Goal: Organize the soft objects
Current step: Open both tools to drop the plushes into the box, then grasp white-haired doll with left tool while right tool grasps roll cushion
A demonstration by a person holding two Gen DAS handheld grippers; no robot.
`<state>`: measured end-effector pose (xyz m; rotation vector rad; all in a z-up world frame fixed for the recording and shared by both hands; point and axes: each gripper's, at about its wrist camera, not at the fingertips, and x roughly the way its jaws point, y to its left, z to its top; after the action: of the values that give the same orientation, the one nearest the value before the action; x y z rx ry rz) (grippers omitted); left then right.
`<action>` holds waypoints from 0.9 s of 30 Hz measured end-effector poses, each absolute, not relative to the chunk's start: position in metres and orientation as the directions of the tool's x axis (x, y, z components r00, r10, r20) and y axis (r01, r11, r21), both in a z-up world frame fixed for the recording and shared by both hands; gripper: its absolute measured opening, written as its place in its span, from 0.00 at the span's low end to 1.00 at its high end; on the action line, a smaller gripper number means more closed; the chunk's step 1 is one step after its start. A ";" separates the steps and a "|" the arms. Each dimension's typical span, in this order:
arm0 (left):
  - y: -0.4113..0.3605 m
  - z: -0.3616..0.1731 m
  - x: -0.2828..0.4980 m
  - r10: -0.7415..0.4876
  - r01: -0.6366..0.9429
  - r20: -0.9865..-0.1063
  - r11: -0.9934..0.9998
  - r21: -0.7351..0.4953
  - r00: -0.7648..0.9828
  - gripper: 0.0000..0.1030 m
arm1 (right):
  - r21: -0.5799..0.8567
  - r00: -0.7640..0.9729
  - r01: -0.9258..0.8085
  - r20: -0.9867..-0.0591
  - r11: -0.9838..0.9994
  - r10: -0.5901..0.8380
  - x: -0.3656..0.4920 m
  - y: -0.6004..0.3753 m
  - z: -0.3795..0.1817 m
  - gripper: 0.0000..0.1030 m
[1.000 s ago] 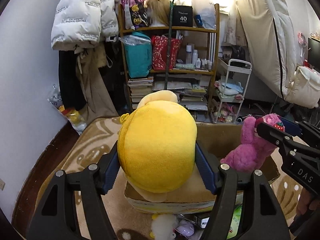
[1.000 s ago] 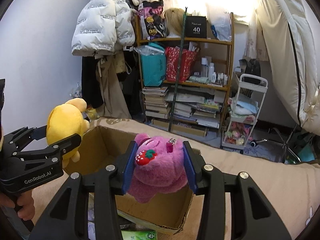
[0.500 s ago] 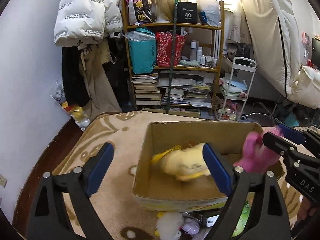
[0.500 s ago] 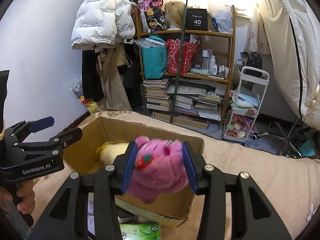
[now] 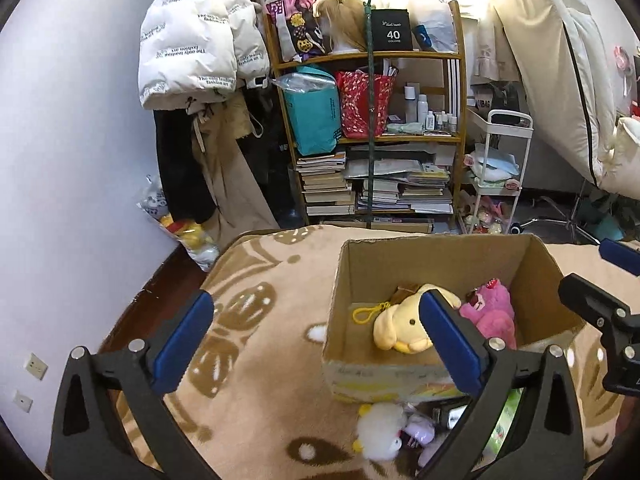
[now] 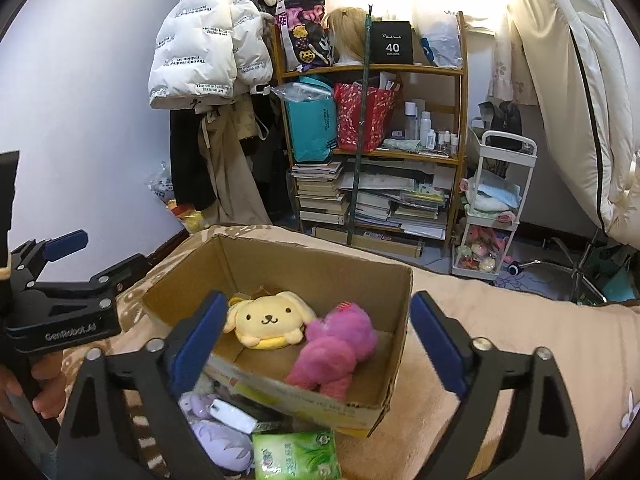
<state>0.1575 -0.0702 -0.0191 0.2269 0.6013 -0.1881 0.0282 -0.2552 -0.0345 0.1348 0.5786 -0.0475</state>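
Note:
An open cardboard box (image 5: pixel 436 256) (image 6: pixel 280 258) stands on a beige patterned blanket. Inside lie a yellow dog plush (image 5: pixel 400 326) (image 6: pixel 268 320) and a pink plush (image 5: pixel 490 314) (image 6: pixel 336 348), side by side. My left gripper (image 5: pixel 316 344) is open and empty, held above the box's left front corner. My right gripper (image 6: pixel 314 340) is open and empty above the box, over the pink plush. The right gripper also shows at the right edge of the left wrist view (image 5: pixel 600 300), and the left one at the left edge of the right wrist view (image 6: pixel 60 292).
In front of the box lie a white fluffy plush (image 5: pixel 380 430), a purple plush (image 6: pixel 218 440), a green tissue pack (image 6: pixel 296 456) and small dark items. A cluttered shelf (image 5: pixel 372 128), hanging coats (image 5: pixel 200 80), a white trolley (image 5: pixel 496 176) and a wall stand behind.
Both grippers opened. The yellow plush dropped from my left gripper into the box first, then the pink plush dropped from my right gripper beside it. Both grippers rose slightly.

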 end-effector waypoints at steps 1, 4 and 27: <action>-0.069 -0.017 0.153 -0.107 0.240 -0.577 0.958 0.158 0.809 0.98 | 0.119 0.839 0.086 -0.544 0.989 -0.008 0.025 -0.255 -0.033 1.00; -0.065 -0.013 0.140 -0.108 0.241 -0.579 0.957 0.159 0.808 0.99 | 0.135 0.840 0.096 -0.543 0.986 -0.008 0.017 -0.256 -0.027 1.00; -0.029 0.005 0.061 -0.117 0.264 -0.634 0.954 0.142 0.764 0.99 | 0.198 0.810 0.167 -0.586 0.966 -0.020 -0.055 -0.248 -0.012 1.00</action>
<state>0.0610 -0.0295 0.0045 0.2297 0.6704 -0.2091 -0.0549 -0.2479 -0.0124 0.2460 0.6198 -0.1006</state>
